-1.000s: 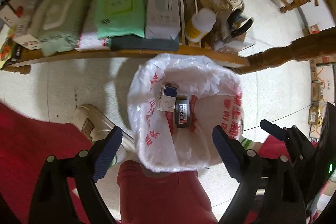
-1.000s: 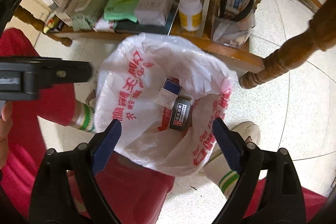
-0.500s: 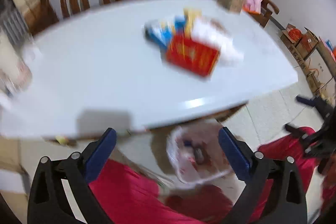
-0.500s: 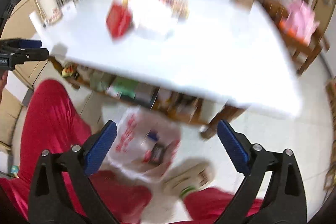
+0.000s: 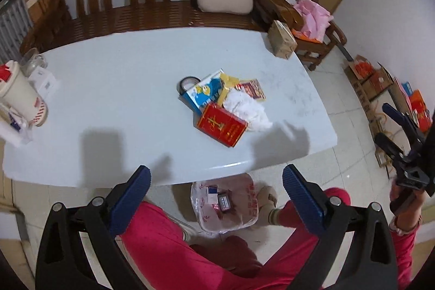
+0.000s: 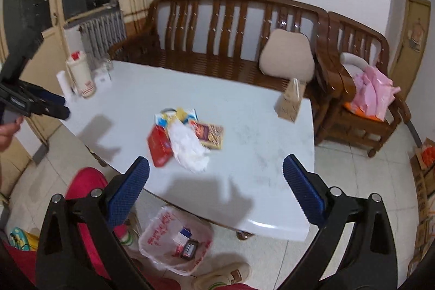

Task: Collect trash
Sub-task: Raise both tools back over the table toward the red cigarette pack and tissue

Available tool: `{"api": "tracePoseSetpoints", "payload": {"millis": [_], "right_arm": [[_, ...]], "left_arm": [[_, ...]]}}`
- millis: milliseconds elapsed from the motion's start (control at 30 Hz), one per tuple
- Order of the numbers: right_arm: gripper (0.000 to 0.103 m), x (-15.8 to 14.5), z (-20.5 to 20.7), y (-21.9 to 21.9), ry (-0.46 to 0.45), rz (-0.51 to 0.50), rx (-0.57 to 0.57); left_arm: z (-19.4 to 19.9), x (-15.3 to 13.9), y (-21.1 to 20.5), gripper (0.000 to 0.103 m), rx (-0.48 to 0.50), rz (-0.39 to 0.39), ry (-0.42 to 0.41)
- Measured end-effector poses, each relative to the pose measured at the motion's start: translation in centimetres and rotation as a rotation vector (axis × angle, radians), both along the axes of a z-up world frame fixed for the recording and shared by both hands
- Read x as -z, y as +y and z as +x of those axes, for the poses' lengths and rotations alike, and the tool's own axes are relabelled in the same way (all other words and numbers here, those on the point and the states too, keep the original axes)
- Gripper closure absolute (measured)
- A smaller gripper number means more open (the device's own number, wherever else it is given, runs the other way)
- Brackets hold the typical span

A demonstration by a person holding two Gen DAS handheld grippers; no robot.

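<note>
A heap of rubbish lies mid-tabletop: a flat red rectangular carton [image 5: 221,124], crumpled white tissue [image 5: 246,108], a blue-and-yellow printed packet [image 5: 206,91] and a dark patterned card wrapper [image 6: 209,133]. The carton, nearest the front edge, runs its long axis diagonally. A white plastic bag with red print [image 5: 231,208] sits on the floor below, already holding small boxes. Both tools hang above and short of the heap, left tool [image 5: 214,197] and right tool [image 6: 216,190] spread wide, empty; neither is clearly nearer.

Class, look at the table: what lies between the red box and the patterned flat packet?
A crumpled white tissue lies between the red box and the patterned packet, clearest in the right wrist view.
</note>
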State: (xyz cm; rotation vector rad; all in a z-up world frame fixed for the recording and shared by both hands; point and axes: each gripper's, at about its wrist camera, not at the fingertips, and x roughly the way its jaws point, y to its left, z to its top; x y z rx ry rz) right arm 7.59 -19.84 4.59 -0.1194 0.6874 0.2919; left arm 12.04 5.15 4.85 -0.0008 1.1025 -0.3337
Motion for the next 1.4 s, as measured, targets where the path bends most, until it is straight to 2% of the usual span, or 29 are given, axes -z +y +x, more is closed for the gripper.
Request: {"api": "tracePoseSetpoints", "payload": {"millis": [233,467,700,900,1100,1400], "right_arm": [[0.007,-2.4,1.6,0.9,0.01,-0.003,-0.08],[0.007,-1.7,3.3,1.5,0.037,-0.031,-0.128],[0.007,0.7,5.5,1.5,0.096,-0.025,-0.147],[0.007,3.0,7.5,2.1,0.158,-0.045,-0.173],[0.007,4.7,9.3,2.8,0.2,-0.063,-0.206],[0.007,9.5,12.1,4.6,0.303,-0.069,-0.266]], "left_arm": [[0.5,-0.7,-1.7,0.008,-0.027,0.011,0.013],[2.3,0.6,-3.1,0.008,-0.057,-0.011,0.067],[4.5,4.1,-3.6,0.008,-0.133,-0.111,0.131],[6.3,8.1,-3.4,0.008,-0.2,-0.21,0.233],[7.6,10.1,-3.4,0.008,-0.245,-0.188,0.247],[9.6,13.4,-2.3,0.008,-0.403,-0.273,0.282]]}}
